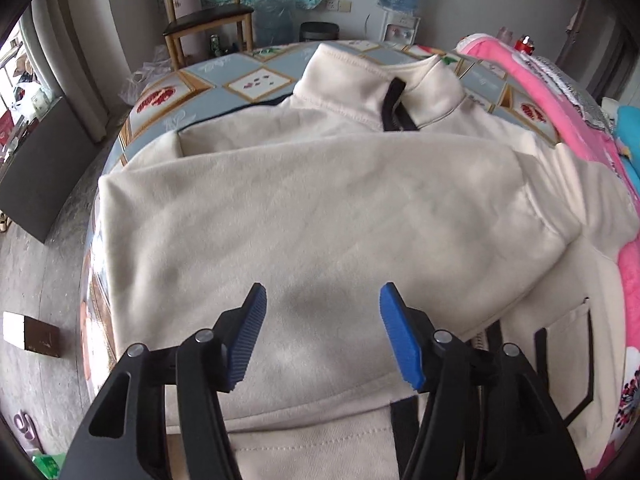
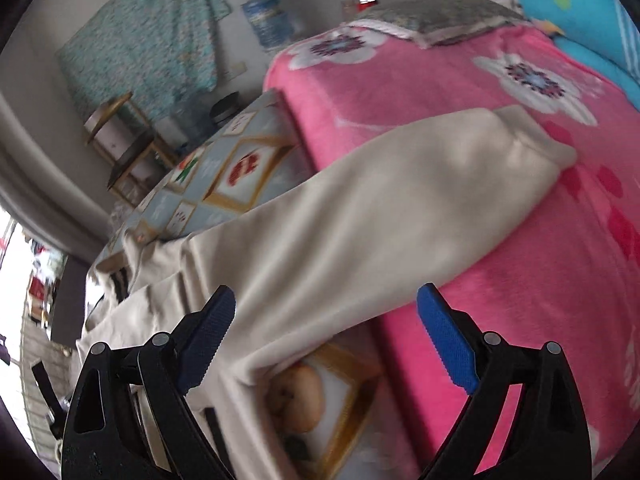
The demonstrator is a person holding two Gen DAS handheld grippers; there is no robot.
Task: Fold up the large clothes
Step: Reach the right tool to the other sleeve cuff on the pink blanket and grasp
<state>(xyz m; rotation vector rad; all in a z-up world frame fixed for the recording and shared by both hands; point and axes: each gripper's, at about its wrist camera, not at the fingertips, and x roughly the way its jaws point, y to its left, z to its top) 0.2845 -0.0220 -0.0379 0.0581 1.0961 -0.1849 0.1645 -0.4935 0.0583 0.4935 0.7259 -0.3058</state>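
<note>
A cream zip-up jacket point(image 1: 320, 208) lies on the patterned table point(image 1: 208, 80), collar point(image 1: 380, 84) at the far side. One sleeve is folded across its chest. My left gripper point(image 1: 322, 336) is open and empty, hovering over the folded sleeve near the hem. In the right wrist view the other sleeve point(image 2: 400, 200) stretches out over a pink flowered blanket point(image 2: 500, 260), cuff point(image 2: 536, 136) at the far end. My right gripper point(image 2: 326, 340) is open and empty, just above that sleeve near the shoulder.
The pink blanket point(image 1: 560, 128) borders the table's right side, with a blue cushion point(image 2: 580, 20) beyond. A wooden chair point(image 1: 208, 16), a water dispenser point(image 1: 400, 0) and a black bin point(image 1: 319, 31) stand past the far edge. The floor point(image 1: 48, 280) drops off at left.
</note>
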